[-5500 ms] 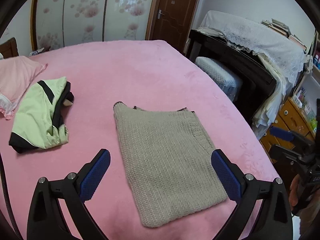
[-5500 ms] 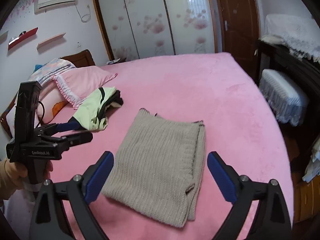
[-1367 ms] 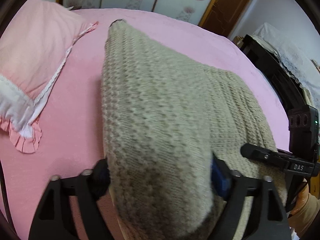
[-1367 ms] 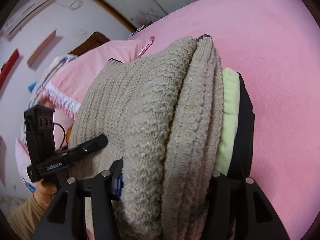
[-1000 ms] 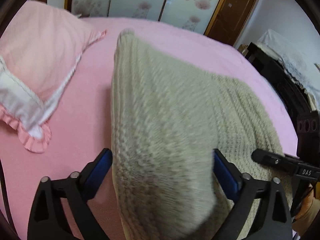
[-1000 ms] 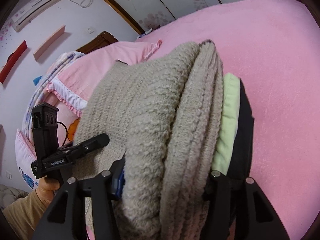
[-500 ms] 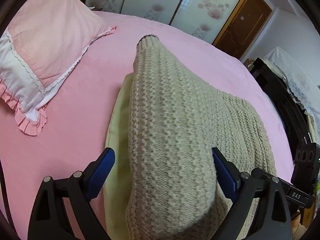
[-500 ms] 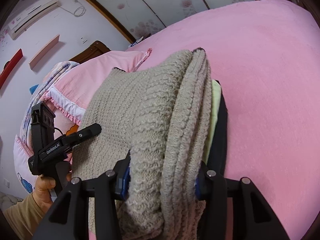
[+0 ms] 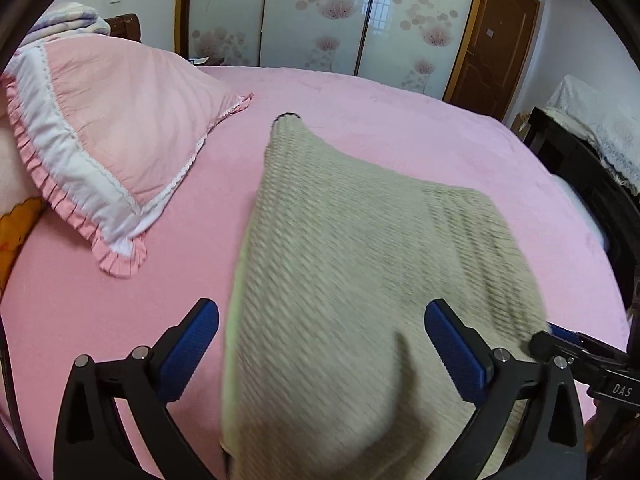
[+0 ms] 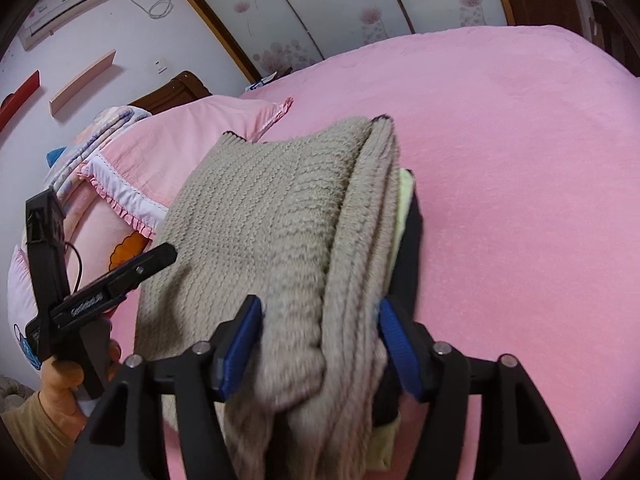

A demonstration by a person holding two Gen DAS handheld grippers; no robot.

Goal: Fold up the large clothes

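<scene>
The folded beige knit sweater (image 9: pixel 360 280) lies on top of the folded green and black garment (image 10: pixel 406 216) on the pink bed (image 9: pixel 420 132). My left gripper (image 9: pixel 322 344) is open, its blue pads either side of the sweater's near edge without pressing it. My right gripper (image 10: pixel 320 336) is shut on the sweater's thick folded edge (image 10: pixel 320 280). The green garment shows as a thin strip under the sweater in the left wrist view (image 9: pixel 234 320).
A pink frilled pillow (image 9: pixel 116 148) lies to the left of the stack. A dark wooden piano with a lace cover (image 9: pixel 592 152) stands right of the bed. Sliding wardrobe doors (image 9: pixel 320 16) and a brown door (image 9: pixel 496 40) are behind.
The sweater has settled lower onto the green garment. My left gripper has pulled back a little with its jaws open. My right gripper stays clamped on the sweater edge.
</scene>
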